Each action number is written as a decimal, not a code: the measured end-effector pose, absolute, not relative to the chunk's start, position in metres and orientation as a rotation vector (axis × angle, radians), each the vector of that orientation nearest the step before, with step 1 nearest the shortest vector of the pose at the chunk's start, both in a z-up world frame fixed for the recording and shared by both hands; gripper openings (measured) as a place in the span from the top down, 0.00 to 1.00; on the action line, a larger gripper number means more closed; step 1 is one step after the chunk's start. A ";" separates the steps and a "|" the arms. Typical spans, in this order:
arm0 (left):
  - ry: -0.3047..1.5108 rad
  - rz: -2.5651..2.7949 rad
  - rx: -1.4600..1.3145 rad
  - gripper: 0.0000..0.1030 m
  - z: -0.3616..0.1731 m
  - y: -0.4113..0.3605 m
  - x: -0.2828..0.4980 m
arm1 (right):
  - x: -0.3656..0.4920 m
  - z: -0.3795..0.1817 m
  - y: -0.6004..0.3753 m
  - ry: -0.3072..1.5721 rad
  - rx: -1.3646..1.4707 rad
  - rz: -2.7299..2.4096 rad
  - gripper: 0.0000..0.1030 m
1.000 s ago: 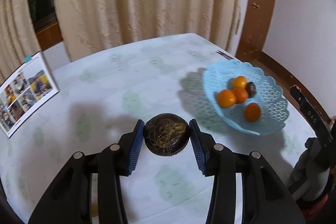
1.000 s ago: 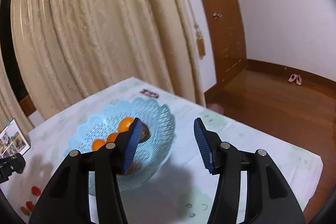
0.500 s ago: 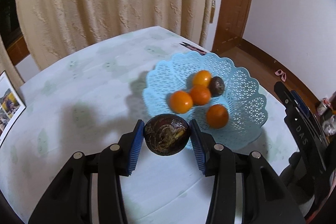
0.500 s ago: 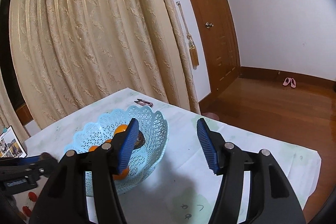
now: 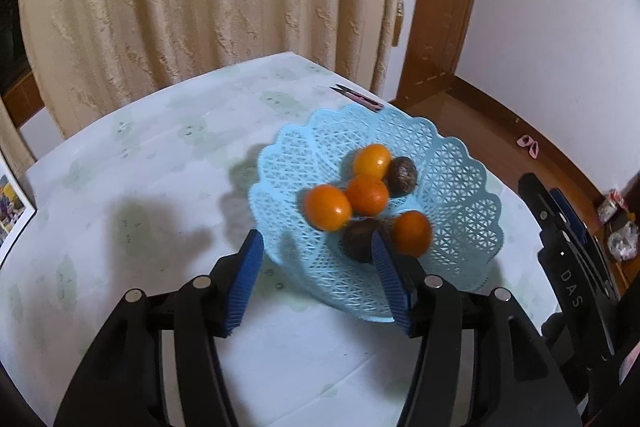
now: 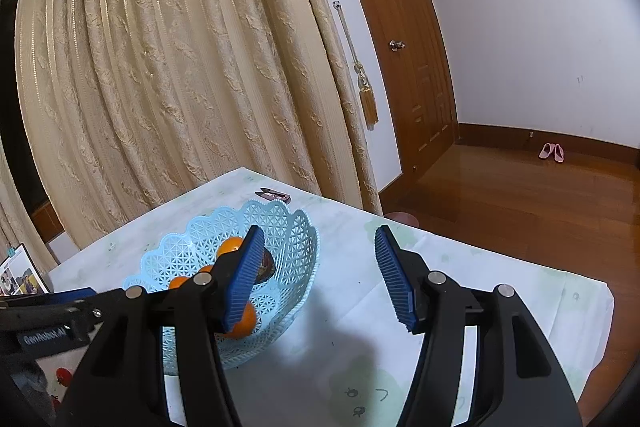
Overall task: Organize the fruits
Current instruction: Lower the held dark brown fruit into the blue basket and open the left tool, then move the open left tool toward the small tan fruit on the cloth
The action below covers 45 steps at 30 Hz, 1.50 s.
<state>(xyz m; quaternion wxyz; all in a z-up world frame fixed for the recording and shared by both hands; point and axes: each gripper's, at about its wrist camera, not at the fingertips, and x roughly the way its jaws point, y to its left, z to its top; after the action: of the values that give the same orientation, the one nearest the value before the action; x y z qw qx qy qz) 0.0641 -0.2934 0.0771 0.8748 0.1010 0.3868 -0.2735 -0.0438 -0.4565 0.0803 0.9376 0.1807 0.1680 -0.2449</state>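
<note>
1. The basket [image 5: 460, 195] is showing pale blue plastic in an open lattice, slightly shiny.
2. The oranges [image 5: 328, 207] are looking smooth and glossy; the dark fruit [image 5: 402, 175] is looking dull and rough.
3. The tablecloth [image 5: 160, 187] is lying matt and smooth.
4. The curtain [image 6: 180, 67] is hanging as textured, ribbed cloth.
5. The door [image 6: 412, 47] and floor [image 6: 540, 195] are gleaming as polished wood.

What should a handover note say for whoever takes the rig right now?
Left gripper: open, empty, above the near rim of the blue basket.
Right gripper: open, empty, raised beside the basket.
In the basket: four oranges and two dark brown fruits, the nearer one partly behind the left gripper's finger.
Done: six fruits in the basket.
Left: small red fruits at the lower left of the right wrist view, apparently on the table.
</note>
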 end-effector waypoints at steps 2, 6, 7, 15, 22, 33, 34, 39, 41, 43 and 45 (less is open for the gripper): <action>0.807 -0.556 0.198 0.40 0.080 -0.285 0.066 | -0.044 0.080 -0.456 0.341 0.370 -0.503 0.42; 0.805 -0.531 0.186 0.39 0.085 -0.271 0.068 | -0.043 0.079 -0.456 0.339 0.370 -0.511 0.42; 0.803 -0.527 0.183 0.39 0.086 -0.267 0.067 | -0.044 0.079 -0.456 0.339 0.370 -0.512 0.42; 0.797 -0.473 0.152 0.38 0.095 -0.228 0.066 | -0.047 0.079 -0.455 0.333 0.362 -0.527 0.42; 0.778 -0.397 0.118 0.38 0.101 -0.183 0.066 | -0.049 0.080 -0.452 0.333 0.349 -0.541 0.42; 0.763 -0.261 0.060 0.38 0.105 -0.103 0.060 | -0.048 0.082 -0.439 0.349 0.309 -0.536 0.40; 0.765 -0.251 0.054 0.38 0.105 -0.096 0.059 | -0.048 0.082 -0.436 0.351 0.307 -0.530 0.38; 0.785 -0.206 0.029 0.38 0.097 -0.070 0.055 | -0.048 0.084 -0.423 0.362 0.297 -0.489 0.36; 0.797 -0.194 0.023 0.38 0.091 -0.060 0.053 | -0.046 0.085 -0.414 0.371 0.296 -0.457 0.36; 0.808 -0.187 0.016 0.38 0.086 -0.053 0.050 | -0.045 0.086 -0.407 0.381 0.295 -0.427 0.36; 0.825 -0.179 0.011 0.38 0.079 -0.046 0.046 | -0.041 0.087 -0.400 0.394 0.299 -0.395 0.36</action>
<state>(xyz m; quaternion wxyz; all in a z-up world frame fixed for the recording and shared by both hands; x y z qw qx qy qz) 0.0459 -0.0464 0.0793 0.9122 0.0054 0.4003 -0.0868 -0.0414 -0.3997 0.0866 0.9504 0.1471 0.1935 -0.1942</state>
